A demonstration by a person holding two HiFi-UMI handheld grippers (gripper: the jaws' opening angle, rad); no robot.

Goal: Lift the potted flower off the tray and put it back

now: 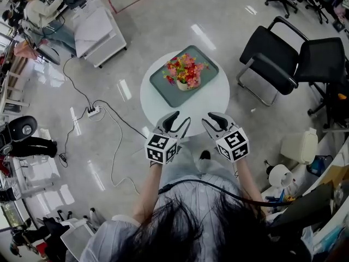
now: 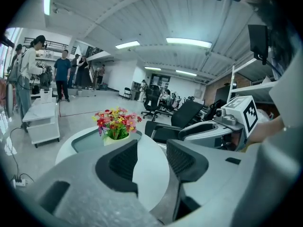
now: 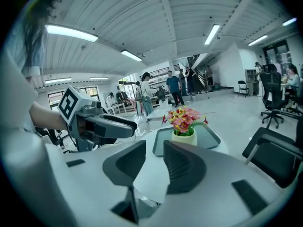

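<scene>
The potted flower (image 1: 186,72), pink, red and yellow blooms in a pale pot, stands on the grey-green tray (image 1: 169,94) on a round white table (image 1: 210,101). Both grippers hover over the table's near edge, well short of the tray. My left gripper (image 1: 179,119) is open, with a gap between its pads and nothing in it. My right gripper (image 1: 214,117) is open too, with a narrower gap, also empty. In the left gripper view, the flower (image 2: 116,123) sits beyond the jaws (image 2: 151,145). In the right gripper view, it (image 3: 183,122) stands on the tray (image 3: 210,137) ahead of the jaws (image 3: 154,150).
Two black chairs (image 1: 272,59) stand right of the table. A white cart (image 1: 101,31) is at the back left. A power strip (image 1: 92,112) and cables lie on the floor left of the table. People stand far off in the room (image 2: 61,74).
</scene>
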